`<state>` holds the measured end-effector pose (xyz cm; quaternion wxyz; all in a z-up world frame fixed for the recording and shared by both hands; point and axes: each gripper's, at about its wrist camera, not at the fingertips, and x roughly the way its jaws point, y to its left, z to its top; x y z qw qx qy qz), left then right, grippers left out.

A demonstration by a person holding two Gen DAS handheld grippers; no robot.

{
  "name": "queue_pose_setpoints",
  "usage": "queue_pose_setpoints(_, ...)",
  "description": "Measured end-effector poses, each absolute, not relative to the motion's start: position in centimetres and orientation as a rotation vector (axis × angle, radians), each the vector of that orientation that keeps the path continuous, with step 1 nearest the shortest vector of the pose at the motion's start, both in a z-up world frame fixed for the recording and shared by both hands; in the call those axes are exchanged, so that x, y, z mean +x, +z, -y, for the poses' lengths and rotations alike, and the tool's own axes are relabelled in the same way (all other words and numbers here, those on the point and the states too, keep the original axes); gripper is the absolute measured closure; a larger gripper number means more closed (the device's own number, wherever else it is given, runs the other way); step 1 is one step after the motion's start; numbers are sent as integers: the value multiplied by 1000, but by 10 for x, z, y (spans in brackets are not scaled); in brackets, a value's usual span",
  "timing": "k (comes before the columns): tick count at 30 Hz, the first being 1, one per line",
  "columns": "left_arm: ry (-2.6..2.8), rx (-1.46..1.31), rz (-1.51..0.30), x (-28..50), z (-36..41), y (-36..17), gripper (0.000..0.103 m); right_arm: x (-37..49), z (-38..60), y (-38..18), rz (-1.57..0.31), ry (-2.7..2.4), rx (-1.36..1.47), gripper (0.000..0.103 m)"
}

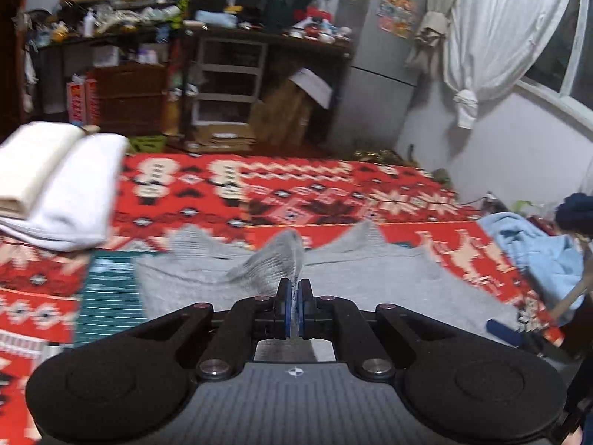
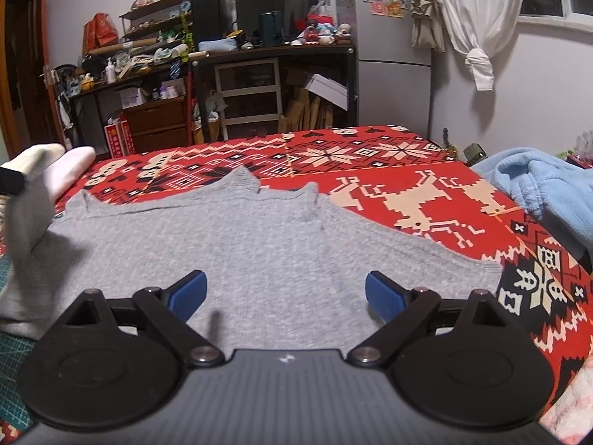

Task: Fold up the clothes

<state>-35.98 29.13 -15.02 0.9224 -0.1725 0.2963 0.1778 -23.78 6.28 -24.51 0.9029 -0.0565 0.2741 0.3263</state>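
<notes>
In the left wrist view, the left gripper [image 1: 295,306] has its fingers [image 1: 283,302] pinched tight on a raised bit of the gray sweater [image 1: 389,278]. The sweater lies spread out on the red patterned blanket [image 1: 333,193], and the pinched bit stands up like a little tent. A pile of folded white clothes [image 1: 63,193] sits on the blanket to the left. A light blue cloth [image 1: 537,244] lies in a heap to the right. This view is a bit blurry.

In the right wrist view, the right gripper [image 2: 285,293] hangs over the near part of the gray sweater [image 2: 207,244]. Its blue fingers [image 2: 192,289] are spread wide apart and hold nothing. On the left edge, a gray flap is lifted up in the air. The light blue cloth [image 2: 537,185] sits at the far right.

I think the step now is to fold the left side over. To do it well, the left gripper should keep a firm pinch and carry the flap across low and slow, so the cloth does not bunch. The right gripper could press down on the flat part to stop it sliding. The edges should line up before letting go
</notes>
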Motion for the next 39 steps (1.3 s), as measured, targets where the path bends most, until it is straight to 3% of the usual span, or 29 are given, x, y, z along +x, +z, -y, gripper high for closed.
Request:
queue_pose_setpoints(9, 184, -367, -596, -325, -261, -167, 102, -226, -59, -248, -586, 656, -69, 9)
queue_pose_setpoints(17, 247, -488, -552, -375, -297, -170, 100, -231, -76, -232, -641, 853, -5, 11)
queue_pose_setpoints(24, 330, -636, -506, -434, -356, -195, 98, -244, -132, -226, -728, 999, -44, 41)
queue_pose_setpoints(30, 319, -677, -487, -455, -379, -222, 88, -252, -184, -226, -667, 1019, -196, 56)
queue_pose_setpoints(35, 317, -633, -467, -456, -388, -229, 84, -248, -219, -235, -684, 1017, -270, 56)
queue_pose_setpoints(37, 303, -632, -452, -456, -390, -230, 84, -248, -224, -238, -679, 1020, -281, 77)
queue_pose_setpoints(38, 296, -641, -446, -456, -393, -232, 84, -251, -225, -239, -675, 1020, -297, 102)
queue_pose_setpoints(39, 293, -648, -443, -456, -394, -233, 84, -254, -224, -238, -666, 1020, -304, 102)
